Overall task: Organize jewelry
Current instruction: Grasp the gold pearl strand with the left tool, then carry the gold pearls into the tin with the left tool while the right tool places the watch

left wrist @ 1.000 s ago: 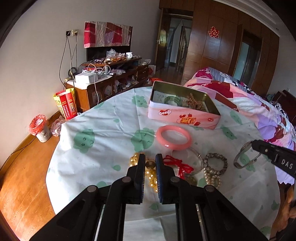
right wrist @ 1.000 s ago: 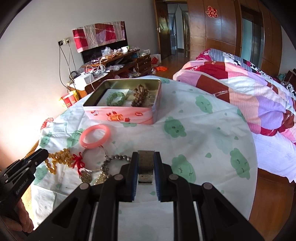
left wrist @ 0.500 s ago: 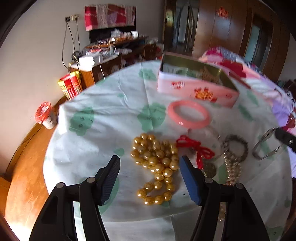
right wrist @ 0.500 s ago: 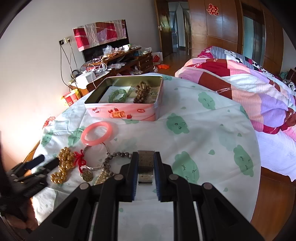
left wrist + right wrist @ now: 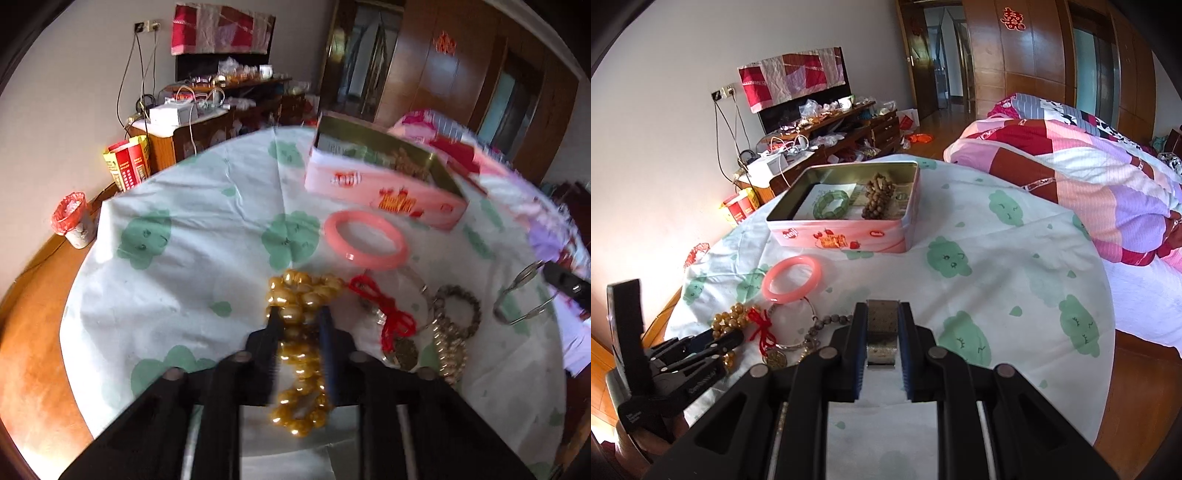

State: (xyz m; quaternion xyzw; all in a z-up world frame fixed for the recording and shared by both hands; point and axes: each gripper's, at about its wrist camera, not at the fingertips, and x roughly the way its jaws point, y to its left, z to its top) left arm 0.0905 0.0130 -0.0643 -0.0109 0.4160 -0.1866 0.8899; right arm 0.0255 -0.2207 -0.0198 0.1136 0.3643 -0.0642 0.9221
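Note:
A gold bead strand [image 5: 295,291] lies heaped on the clothed table, and my left gripper [image 5: 299,321] has its jaws closing on it, the pads pressing a bunch of beads. From the right wrist view the left gripper [image 5: 727,338] sits low at the gold beads [image 5: 729,319]. My right gripper [image 5: 882,325] is shut on a silver open bangle [image 5: 882,332], which hangs above the cloth; that silver bangle [image 5: 524,299] shows at the right in the left wrist view. The pink tin [image 5: 849,236] stands open farther back, holding a green bangle [image 5: 831,205] and brown beads [image 5: 878,195].
A pink bangle [image 5: 365,240] lies before the tin [image 5: 384,192]. A red cord with a coin pendant [image 5: 384,314], a grey bead bracelet [image 5: 458,314] and a pearl strand [image 5: 450,354] lie right of the gold beads. A quilted bed [image 5: 1089,177] borders the table.
The left jaws went from shut to wide open over the gold beads, then sank and closed around them. The right gripper kept still with the silver bangle.

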